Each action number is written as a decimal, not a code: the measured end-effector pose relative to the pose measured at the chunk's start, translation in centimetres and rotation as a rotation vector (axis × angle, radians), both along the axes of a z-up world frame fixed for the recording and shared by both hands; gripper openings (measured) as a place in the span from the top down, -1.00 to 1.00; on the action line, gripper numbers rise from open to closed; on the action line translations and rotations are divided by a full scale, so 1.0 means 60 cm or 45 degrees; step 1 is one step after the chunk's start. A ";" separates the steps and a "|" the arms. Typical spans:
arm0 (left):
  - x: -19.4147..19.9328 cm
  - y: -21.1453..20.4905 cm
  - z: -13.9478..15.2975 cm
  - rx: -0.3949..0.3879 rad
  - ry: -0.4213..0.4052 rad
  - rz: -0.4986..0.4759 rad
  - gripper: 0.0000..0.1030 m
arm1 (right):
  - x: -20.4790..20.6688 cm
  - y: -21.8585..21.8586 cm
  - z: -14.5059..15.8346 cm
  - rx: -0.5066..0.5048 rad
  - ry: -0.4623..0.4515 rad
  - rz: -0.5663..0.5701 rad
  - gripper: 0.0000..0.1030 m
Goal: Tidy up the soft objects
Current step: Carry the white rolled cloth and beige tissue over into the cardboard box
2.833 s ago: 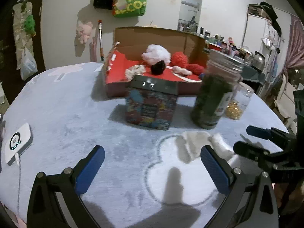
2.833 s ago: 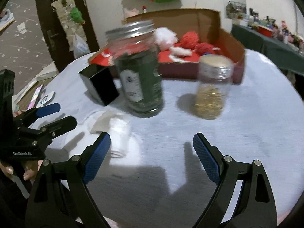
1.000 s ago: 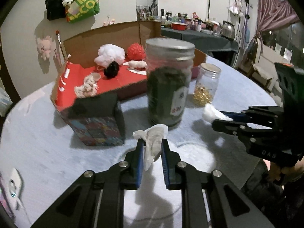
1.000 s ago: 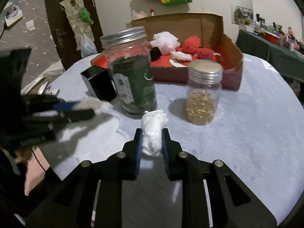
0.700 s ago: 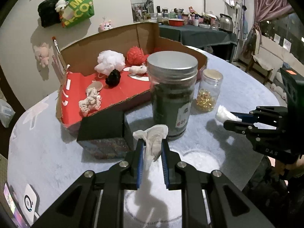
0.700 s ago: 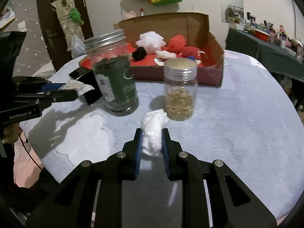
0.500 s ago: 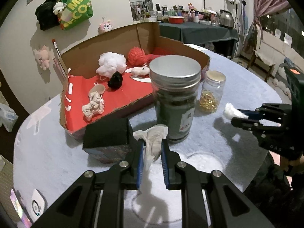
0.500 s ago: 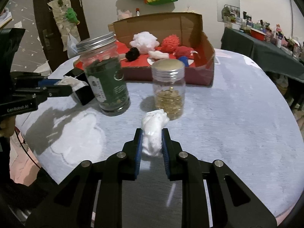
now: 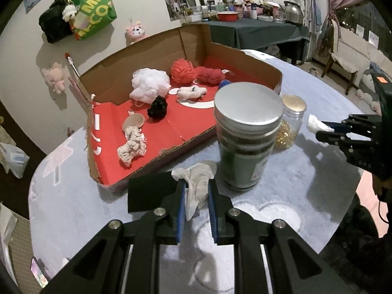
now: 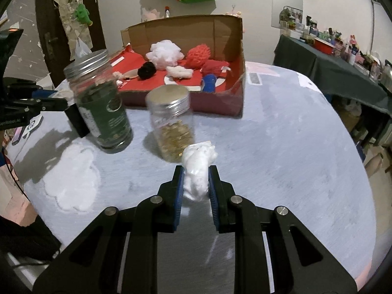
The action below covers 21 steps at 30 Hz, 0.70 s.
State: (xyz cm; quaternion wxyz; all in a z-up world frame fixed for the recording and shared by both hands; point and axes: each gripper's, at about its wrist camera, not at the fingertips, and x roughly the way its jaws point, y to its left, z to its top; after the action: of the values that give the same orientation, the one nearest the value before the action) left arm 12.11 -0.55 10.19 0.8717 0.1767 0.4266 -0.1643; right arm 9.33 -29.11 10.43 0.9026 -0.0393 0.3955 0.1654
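Left gripper [image 9: 196, 196] clamped on crumpled off-white cloth [image 9: 196, 183], wad sticking out past the blue pads toward 12 o'clock, held clear of the grey table [image 9: 73, 208], with black box [image 9: 147, 191] at 9 o'clock and green jar [image 9: 245, 142] at 1 o'clock. Right gripper [image 10: 196, 183] pinching white fluffy cotton lump [image 10: 198, 169], puffy top bulging toward 12 o'clock, in front of the small jar [image 10: 171, 122]. Cardboard box [image 10: 230, 39] with red floor at 12 o'clock, holding white pouf [image 9: 149, 83], red balls, black tuft.

Matt cardboard box [image 9: 152, 56], glossy glass jar [image 9: 247, 156], fuzzy tablecloth [image 9: 73, 203]
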 end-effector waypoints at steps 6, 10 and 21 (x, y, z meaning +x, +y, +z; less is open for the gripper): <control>0.035 0.011 0.004 -0.026 0.020 0.002 0.66 | 0.040 -0.025 0.022 -0.018 0.005 0.027 0.63; 0.059 0.020 0.008 -0.065 0.038 -0.003 0.66 | 0.066 -0.027 0.039 -0.029 0.000 0.068 0.63; 0.146 0.039 0.019 -0.128 0.072 -0.039 0.66 | 0.160 0.002 0.089 0.000 0.029 0.217 0.63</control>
State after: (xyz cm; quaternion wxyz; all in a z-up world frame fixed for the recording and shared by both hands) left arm 20.90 1.80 11.30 0.8644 0.1346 0.4396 -0.2037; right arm 18.91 -28.99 15.74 0.8807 -0.0711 0.4008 0.2422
